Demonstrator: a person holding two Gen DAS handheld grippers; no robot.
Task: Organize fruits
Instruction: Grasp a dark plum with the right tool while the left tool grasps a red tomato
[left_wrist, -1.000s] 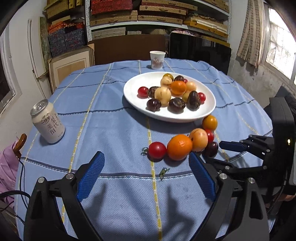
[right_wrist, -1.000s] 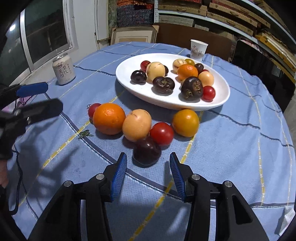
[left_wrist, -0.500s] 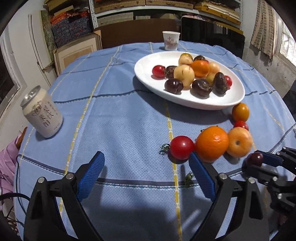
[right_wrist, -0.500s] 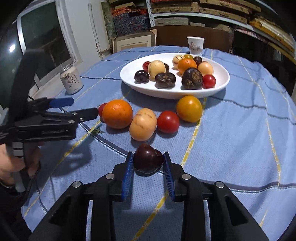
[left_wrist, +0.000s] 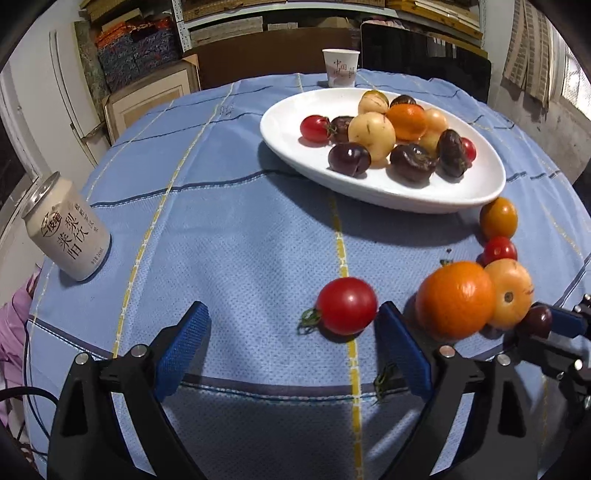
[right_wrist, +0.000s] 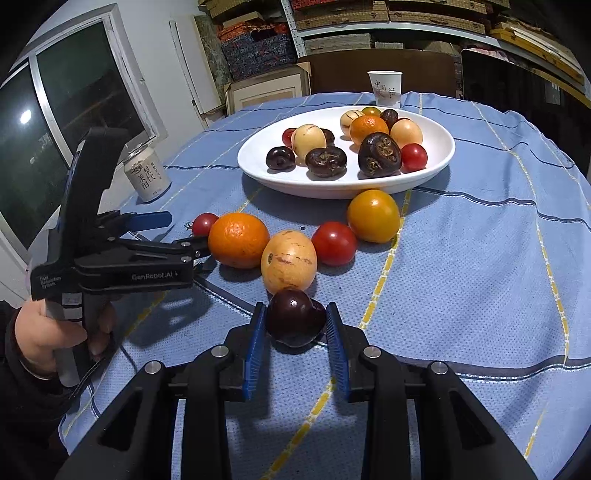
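Note:
A white plate (right_wrist: 258, 166) (left_wrist: 284, 125) at the back holds several dark, yellow, orange and red fruits. In front of it, loose on the blue cloth, lie an orange (right_wrist: 238, 240), a pale yellow fruit (right_wrist: 288, 262), two red tomatoes (right_wrist: 334, 242) (left_wrist: 347, 310) and a yellow-orange tomato (right_wrist: 373, 216). My right gripper (right_wrist: 295, 317) is shut on a dark purple fruit (right_wrist: 295, 317) resting on the cloth beside the pale fruit. My left gripper (left_wrist: 291, 321) stands open and low, with the stemmed red tomato just ahead of its right finger.
A drink can (left_wrist: 66, 236) stands at the table's left edge and a paper cup (left_wrist: 340, 68) behind the plate. Shelves and boxes fill the far wall. A person's hand (right_wrist: 44, 332) holds the left gripper's handle at the near left.
My right gripper's jaws have closed onto the dark purple fruit. My left gripper has come forward and lower toward the stemmed red tomato, staying open.

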